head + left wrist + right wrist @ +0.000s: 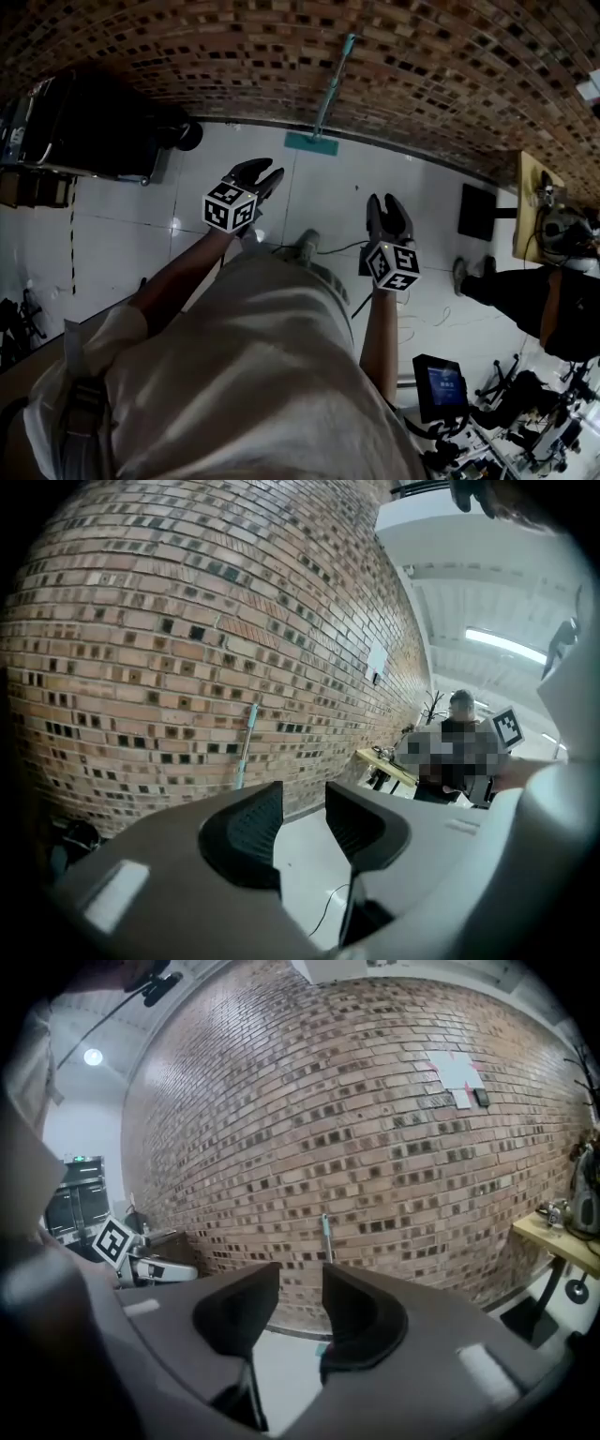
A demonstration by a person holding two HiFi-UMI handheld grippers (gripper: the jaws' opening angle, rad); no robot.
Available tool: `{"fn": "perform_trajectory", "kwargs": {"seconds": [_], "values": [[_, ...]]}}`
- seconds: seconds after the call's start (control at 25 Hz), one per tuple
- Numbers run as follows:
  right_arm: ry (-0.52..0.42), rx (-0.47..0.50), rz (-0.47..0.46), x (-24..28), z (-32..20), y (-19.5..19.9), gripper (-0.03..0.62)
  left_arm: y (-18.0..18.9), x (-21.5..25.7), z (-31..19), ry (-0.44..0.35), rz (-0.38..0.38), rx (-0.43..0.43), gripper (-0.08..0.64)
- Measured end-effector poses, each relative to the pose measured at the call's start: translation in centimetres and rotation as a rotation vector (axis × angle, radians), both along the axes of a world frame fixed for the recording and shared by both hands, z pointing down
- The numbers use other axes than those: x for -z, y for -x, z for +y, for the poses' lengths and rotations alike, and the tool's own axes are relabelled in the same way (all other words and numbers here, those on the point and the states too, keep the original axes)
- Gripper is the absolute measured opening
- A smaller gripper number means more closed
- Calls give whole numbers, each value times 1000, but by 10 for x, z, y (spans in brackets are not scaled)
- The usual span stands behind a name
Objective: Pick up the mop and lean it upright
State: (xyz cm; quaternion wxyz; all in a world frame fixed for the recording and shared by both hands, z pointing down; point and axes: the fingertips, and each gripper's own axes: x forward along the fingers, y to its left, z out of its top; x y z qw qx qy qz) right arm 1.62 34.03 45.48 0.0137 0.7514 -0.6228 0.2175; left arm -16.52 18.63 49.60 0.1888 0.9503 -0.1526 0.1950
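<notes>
Ahead of the left tongs (263,172) and right tongs (387,201), both narrowly parted and empty, the mop (330,94) leans upright against the brick wall (422,56), its head (311,142) seemingly on the floor (122,225).

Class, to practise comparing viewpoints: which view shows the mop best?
The head view: the mop shows whole, teal head on the floor, handle against the brick wall. Both gripper views catch only part of its handle above their jaws.
</notes>
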Motion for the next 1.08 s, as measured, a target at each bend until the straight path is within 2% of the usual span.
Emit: {"fn": "perform_trajectory", "kwargs": {"seconds": [0.12,0.36,0.56,0.88,0.96,1.08], "values": [[-25,8,-10,-3,-6,16,99,12,-6,-9,16,-11,-10,162],[-45,14,39,3,-27,39,73,21,-17,-9,38,-48,-81,161],[-115,18,-10,11,-41,51,66,13,-14,-14,38,-36,-115,161],[-91,2,49,13,-49,46,56,4,-3,-51,-4,-29,-113,163],[-65,7,105,13,-49,43,46,5,-3,-60,-5,-33,-98,163],[11,50,269,12,-52,48,46,8,-4,-68,-2,-39,-80,163]]}}
